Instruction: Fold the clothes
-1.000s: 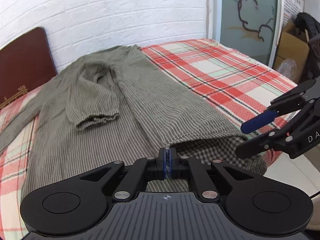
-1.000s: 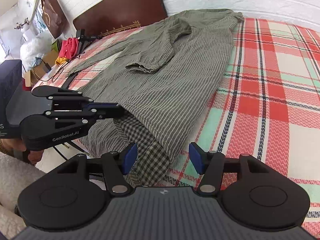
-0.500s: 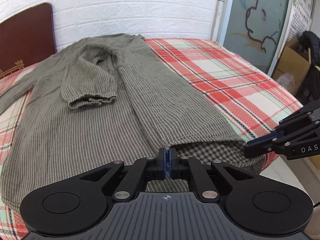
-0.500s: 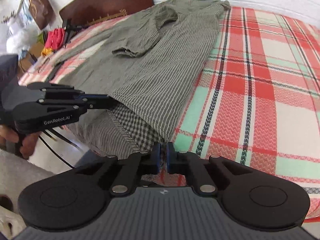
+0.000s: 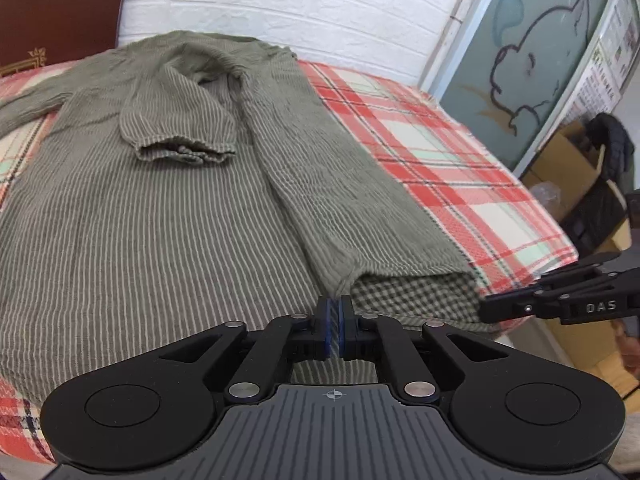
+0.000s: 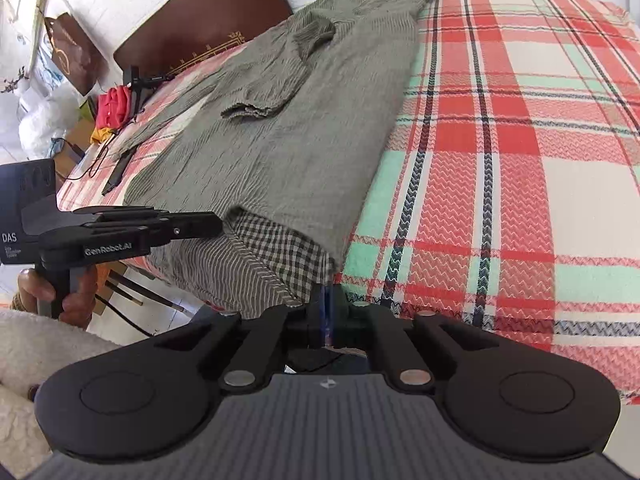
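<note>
One striped garment (image 5: 168, 216) is laid flat on the plaid blanket (image 5: 460, 168) of the bed, its long axis running from the near bed edge toward the white brick wall (image 5: 300, 4), collar end away at about 12 o'clock in the left wrist view. One side has been folded over, so a checked lining (image 5: 412, 292) is exposed at the near hem. One short sleeve (image 5: 180, 136) is folded onto the body; a second sleeve trails off at 10 o'clock.

Two grippers are counted. The left gripper (image 5: 334, 316) is seen with its pads nearly together on the hem at the fold; its jaws have just been opening a little, and the cloth appears lightly pinched between them (a thin gap is visible). The right gripper (image 6: 326, 300) is clenched on the hem corner at the garment's right edge, where lining meets blanket.

Only in the left wrist view: a frosted door with a cartoon drawing (image 5: 532, 68) at 2 o'clock, one cardboard box (image 5: 572, 168) at 3 o'clock.

Only in the right wrist view: the headboard (image 6: 200, 16) at 11 o'clock, one brown paper bag (image 6: 72, 52), a red cloth (image 6: 114, 104), and the person's hand (image 6: 60, 296) gripping the left tool's handle at 9 o'clock.
</note>
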A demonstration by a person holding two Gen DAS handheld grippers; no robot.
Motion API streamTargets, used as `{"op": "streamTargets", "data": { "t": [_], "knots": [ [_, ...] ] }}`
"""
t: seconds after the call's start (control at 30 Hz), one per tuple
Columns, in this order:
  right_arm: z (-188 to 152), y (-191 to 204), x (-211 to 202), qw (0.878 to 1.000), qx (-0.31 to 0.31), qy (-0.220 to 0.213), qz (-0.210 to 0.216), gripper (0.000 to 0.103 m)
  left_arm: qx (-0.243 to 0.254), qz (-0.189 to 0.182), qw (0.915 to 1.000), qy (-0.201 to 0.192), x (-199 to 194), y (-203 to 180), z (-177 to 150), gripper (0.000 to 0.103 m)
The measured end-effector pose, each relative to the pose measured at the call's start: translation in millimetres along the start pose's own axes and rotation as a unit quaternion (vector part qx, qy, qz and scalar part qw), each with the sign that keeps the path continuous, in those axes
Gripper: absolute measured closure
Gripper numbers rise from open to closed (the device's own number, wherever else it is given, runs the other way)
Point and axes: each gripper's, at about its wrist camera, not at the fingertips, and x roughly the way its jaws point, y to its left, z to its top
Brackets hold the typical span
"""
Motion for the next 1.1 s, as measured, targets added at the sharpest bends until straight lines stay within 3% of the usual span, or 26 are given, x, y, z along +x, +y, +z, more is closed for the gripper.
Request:
{"op": "streamTargets", "data": {
  "t": [0.07,0.13,0.17,0.2,0.33,0.47,0.53,0.57,0.6,0.63,0.73,0.9,0.97,1.03,1.1],
  "knots": [
    [3.3,-2.3,-7.9,1.000,0.005,-0.008,0.010,0.088,-0.025,-0.019,0.9995,-0.004,-7.1,7.7,3.3,0.074],
    [7.1,-5.7,-16.2,0.999,0.018,-0.026,0.027,0.064,-0.071,-0.045,0.9964,-0.013,-9.4,19.9,10.0,0.061],
    [10.2,-7.4,-18.8,0.998,0.027,-0.039,0.039,0.060,-0.101,-0.058,0.9931,-0.018,-6.2,26.3,14.3,0.052],
    [13.2,-9.1,-20.4,0.997,0.035,-0.052,0.049,0.055,-0.128,-0.068,0.9892,-0.022,-2.3,32.2,18.4,0.051],
    [23.0,-13.3,-8.8,0.995,0.052,-0.059,0.055,0.055,-0.176,-0.056,0.9827,-0.013,28.1,42.7,28.8,0.051],
    [27.3,-20.2,4.4,0.995,0.069,-0.054,0.046,0.055,-0.188,-0.069,0.9798,-0.001,47.9,43.0,32.1,0.051],
    [28.2,-24.4,11.6,0.994,0.081,-0.050,0.045,0.055,-0.178,-0.071,0.9814,-0.001,53.3,40.0,33.1,0.093],
    [28.7,-25.5,15.0,0.994,0.084,-0.045,0.049,0.061,-0.180,-0.078,0.9805,0.001,55.0,40.4,33.3,0.103],
    [29.6,-26.1,17.2,0.994,0.084,-0.040,0.058,0.093,-0.187,-0.084,0.9787,-0.003,53.3,41.1,32.5,0.103],
    [30.2,-26.2,18.8,0.994,0.083,-0.036,0.066,0.099,-0.188,-0.087,0.9783,-0.011,48.5,41.0,31.7,0.103],
    [30.1,-23.6,18.2,0.995,0.068,-0.033,0.060,0.099,-0.182,-0.096,0.9783,-0.024,36.0,43.3,28.2,0.103],
    [31.9,-22.3,26.9,0.997,0.058,-0.006,0.055,0.093,-0.190,-0.076,0.9787,0.007,52.0,52.4,16.1,0.103],
    [39.3,-16.9,16.6,0.998,0.043,-0.017,0.051,0.080,-0.200,-0.088,0.9758,-0.002,45.9,54.9,17.7,0.078],
    [49.8,-10.7,2.1,0.998,0.027,-0.036,0.046,0.058,-0.195,-0.088,0.9766,-0.021,35.5,56.4,23.6,0.070],
    [65.4,-0.4,-11.2,0.997,-0.002,-0.063,0.042,0.054,-0.190,-0.073,0.9777,-0.054,21.6,60.1,32.1,0.044]
  ]
}}
